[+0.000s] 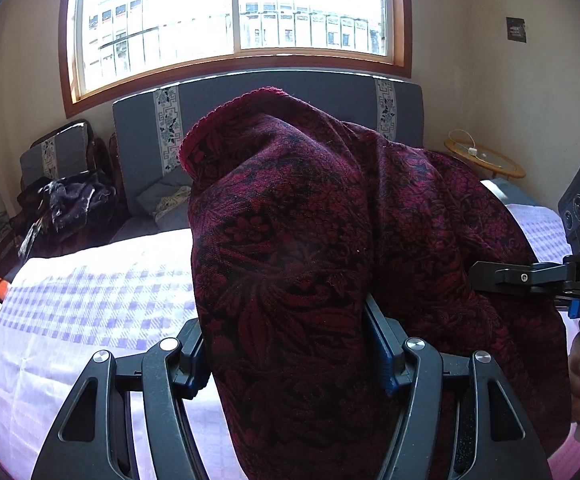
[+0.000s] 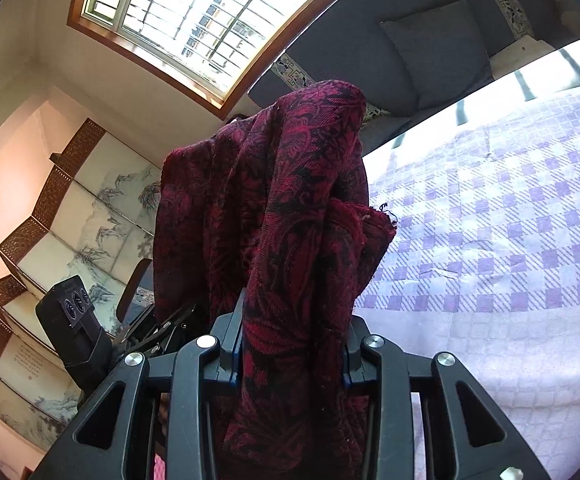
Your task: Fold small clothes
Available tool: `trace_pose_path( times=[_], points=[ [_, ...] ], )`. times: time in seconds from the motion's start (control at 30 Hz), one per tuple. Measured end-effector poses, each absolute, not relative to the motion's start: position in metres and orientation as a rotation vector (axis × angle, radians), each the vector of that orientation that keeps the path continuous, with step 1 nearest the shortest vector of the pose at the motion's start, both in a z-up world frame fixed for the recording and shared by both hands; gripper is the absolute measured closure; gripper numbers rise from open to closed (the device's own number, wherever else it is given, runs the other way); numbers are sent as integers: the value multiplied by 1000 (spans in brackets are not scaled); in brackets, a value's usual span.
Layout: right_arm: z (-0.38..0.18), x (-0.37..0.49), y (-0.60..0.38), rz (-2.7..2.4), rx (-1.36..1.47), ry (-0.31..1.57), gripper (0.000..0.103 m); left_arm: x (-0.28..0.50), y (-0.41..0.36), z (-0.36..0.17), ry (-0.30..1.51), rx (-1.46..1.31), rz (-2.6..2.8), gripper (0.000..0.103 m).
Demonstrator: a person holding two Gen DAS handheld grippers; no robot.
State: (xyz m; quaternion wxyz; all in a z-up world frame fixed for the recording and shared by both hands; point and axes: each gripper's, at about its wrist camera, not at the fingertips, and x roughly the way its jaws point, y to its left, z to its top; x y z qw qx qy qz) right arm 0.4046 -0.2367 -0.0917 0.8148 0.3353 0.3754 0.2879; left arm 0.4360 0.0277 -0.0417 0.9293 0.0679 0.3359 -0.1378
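A dark red and black floral garment (image 1: 310, 240) hangs in the air above the bed, draped over both grippers. My left gripper (image 1: 290, 320) is shut on the garment, which hides its fingertips. My right gripper (image 2: 290, 320) is shut on another part of the same garment (image 2: 282, 220), which bunches up between its fingers. The right gripper also shows in the left wrist view (image 1: 530, 278) at the right edge, gripping the cloth. The left gripper's body shows in the right wrist view (image 2: 78, 332) at the lower left.
A bed with a white and purple checked cover (image 1: 90, 300) lies below; it also shows in the right wrist view (image 2: 510, 260). A grey headboard (image 1: 138, 144) and a window (image 1: 230, 12) stand behind. Dark clothes (image 1: 66, 204) lie on a chair at left. A round side table (image 1: 486, 156) stands at right.
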Motion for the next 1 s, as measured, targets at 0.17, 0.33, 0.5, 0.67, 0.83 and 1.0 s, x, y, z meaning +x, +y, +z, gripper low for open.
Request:
trace_pose_path(
  times=[0.17,0.33,0.5,0.67,0.83,1.0],
  points=[
    [-105,422,-233,585,680,830,72,456,30,-65,723,148,-268,39],
    [-116,431,-227,549,644,853,72,460,36,-83,731,124,-263,38],
    [-117,434,-222,517,583,851,72,454,33,-87,695,152,-253,34],
    [-122,434,-219,477,533,840,71,446,32,-89,659,184,-230,29],
    [-115,432,-205,439,463,819,69,441,32,-89,631,203,-201,21],
    [-115,431,-202,393,443,817,53,433,29,-89,567,270,-141,12]
  ],
)
